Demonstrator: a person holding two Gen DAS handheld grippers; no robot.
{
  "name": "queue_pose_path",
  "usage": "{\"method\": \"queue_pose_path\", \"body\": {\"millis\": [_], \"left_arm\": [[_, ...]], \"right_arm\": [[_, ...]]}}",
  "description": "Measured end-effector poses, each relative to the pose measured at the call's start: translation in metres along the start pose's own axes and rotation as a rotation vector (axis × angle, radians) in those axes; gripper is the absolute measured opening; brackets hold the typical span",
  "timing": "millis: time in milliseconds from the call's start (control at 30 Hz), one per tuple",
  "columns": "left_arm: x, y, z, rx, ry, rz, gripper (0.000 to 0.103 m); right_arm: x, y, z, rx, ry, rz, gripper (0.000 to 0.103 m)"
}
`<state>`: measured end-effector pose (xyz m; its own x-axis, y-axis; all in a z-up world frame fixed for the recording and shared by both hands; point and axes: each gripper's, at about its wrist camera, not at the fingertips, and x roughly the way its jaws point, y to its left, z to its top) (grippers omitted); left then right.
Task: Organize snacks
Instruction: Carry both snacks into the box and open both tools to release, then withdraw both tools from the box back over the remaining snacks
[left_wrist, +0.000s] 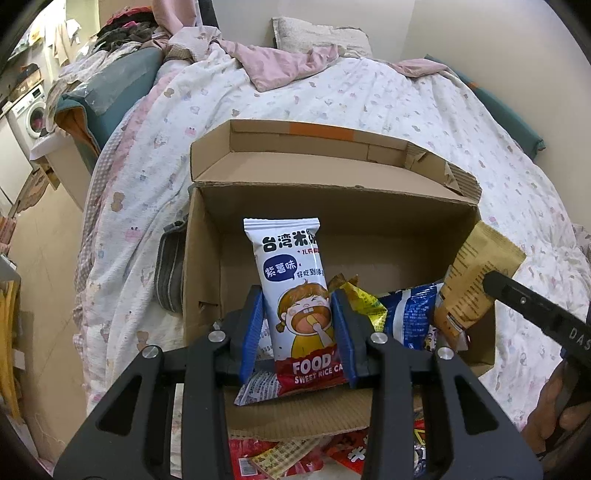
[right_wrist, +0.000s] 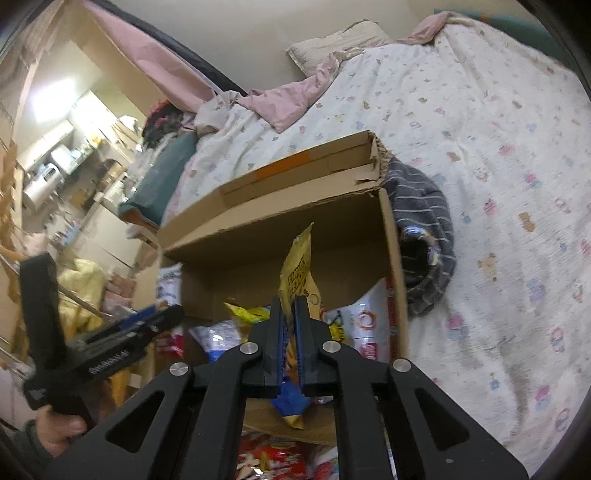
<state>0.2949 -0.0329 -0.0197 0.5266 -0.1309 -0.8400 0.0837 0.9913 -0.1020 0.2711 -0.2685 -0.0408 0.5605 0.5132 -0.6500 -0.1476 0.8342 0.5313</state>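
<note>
Surface: a bed under a white quilt (left_wrist: 332, 99) printed with small figures; a pink blanket (left_wrist: 284, 62) is bunched toward the top of the frame beside a pillow (left_wrist: 314, 35).
Room: a washing machine (left_wrist: 31, 114) stands at the left edge of the left wrist view, with a beige floor below it; a lit, cluttered room shows at the upper left of the right wrist view.
Box: an open cardboard box (left_wrist: 332, 206) sits on the quilt at centre frame, its flap folded back; a striped grey cloth (right_wrist: 424, 229) lies against its right wall.
Left gripper (left_wrist: 299, 328): at lower centre, its blue pads clamp a white rice cake packet (left_wrist: 295, 295), held upright just inside the box's near edge.
Right gripper (right_wrist: 290, 343): at lower centre of its own view, jaws nearly together, pinching a yellow snack bag (right_wrist: 299, 273) that rises above the fingers over the box.
Other snacks: a blue and white packet (left_wrist: 413, 317) and a yellow wrapper (left_wrist: 362, 299) lie in the box's right part; red packets (right_wrist: 266, 458) lie at the bottom of the frame, before the box.
</note>
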Motion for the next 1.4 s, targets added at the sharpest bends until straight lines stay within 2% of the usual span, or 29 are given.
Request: {"method": "queue_pose_path", "body": {"millis": [33, 100, 133, 167, 200, 233, 267, 333, 1000, 1400], "left_arm": [[0.0, -0.001, 0.0, 0.007, 0.001, -0.006, 0.037], [-0.003, -0.005, -0.001, 0.024, -0.005, -0.013, 0.062], [-0.005, -0.006, -0.001, 0.026, -0.013, -0.014, 0.067], [-0.008, -0.007, -0.001, 0.028, -0.026, -0.011, 0.074], [-0.01, -0.007, -0.001, 0.029, -0.037, -0.009, 0.075], [-0.011, -0.008, -0.001, 0.033, -0.044, -0.006, 0.075], [-0.013, -0.01, 0.0, 0.039, -0.048, -0.003, 0.075], [-0.013, -0.01, 0.0, 0.046, -0.052, 0.001, 0.075], [-0.009, -0.006, -0.005, 0.037, -0.037, 0.023, 0.075], [-0.039, -0.01, -0.027, 0.067, -0.055, 0.023, 0.075]], "right_arm": [[0.0, -0.001, 0.001, 0.008, 0.0, 0.01, 0.009], [-0.001, -0.001, 0.001, 0.013, -0.005, 0.017, 0.013], [-0.001, 0.0, 0.002, 0.015, -0.005, 0.025, 0.016], [-0.001, 0.0, 0.002, 0.018, -0.004, 0.027, 0.026], [-0.002, 0.0, 0.002, 0.019, -0.005, 0.018, 0.035], [-0.002, 0.0, 0.003, 0.023, -0.008, 0.009, 0.067], [-0.004, 0.0, 0.003, 0.03, -0.019, 0.013, 0.084], [-0.01, -0.001, 0.003, 0.035, -0.061, 0.025, 0.085], [-0.008, -0.003, 0.005, 0.04, -0.044, 0.039, 0.085], [-0.042, -0.008, -0.015, 0.088, -0.048, 0.046, 0.085]]}}
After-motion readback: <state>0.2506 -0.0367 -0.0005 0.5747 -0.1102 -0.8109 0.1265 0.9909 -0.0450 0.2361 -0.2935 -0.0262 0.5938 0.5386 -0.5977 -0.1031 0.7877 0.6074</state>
